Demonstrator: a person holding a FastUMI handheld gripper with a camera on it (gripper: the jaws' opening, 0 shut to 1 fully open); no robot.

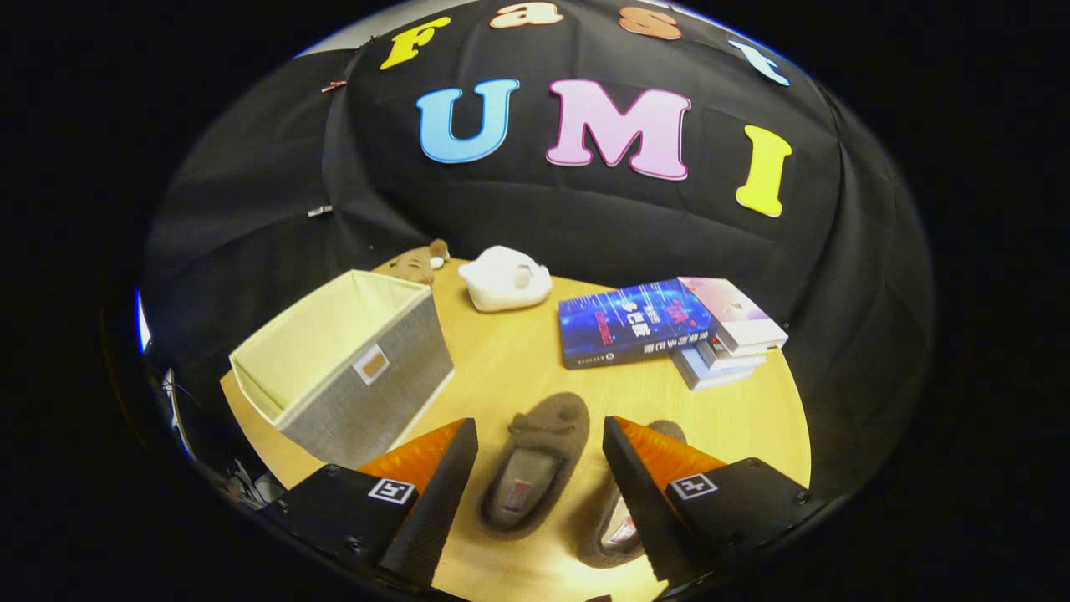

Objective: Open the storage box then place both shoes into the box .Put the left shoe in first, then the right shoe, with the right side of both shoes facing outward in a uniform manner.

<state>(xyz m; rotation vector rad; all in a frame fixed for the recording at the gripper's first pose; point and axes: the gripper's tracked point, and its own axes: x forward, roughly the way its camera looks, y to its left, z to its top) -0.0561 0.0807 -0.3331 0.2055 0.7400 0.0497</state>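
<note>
A grey fabric storage box point(351, 368) with a pale yellow lining stands open-topped on the round wooden table point(518, 351), left of and beyond my left finger. Two brown slippers lie on the table below me. One slipper point(535, 464) lies in the gap between my fingers, toe pointing away. The other slipper point(623, 522) is partly hidden behind my right finger point(660, 468). My gripper point(539, 435) is open and hovers above the slippers, holding nothing.
A blue book point(631, 322) and a stack of lighter books point(731, 334) lie at the table's far right. A white plush toy point(504, 278) and a brown plush toy point(418, 263) sit at the far edge behind the box.
</note>
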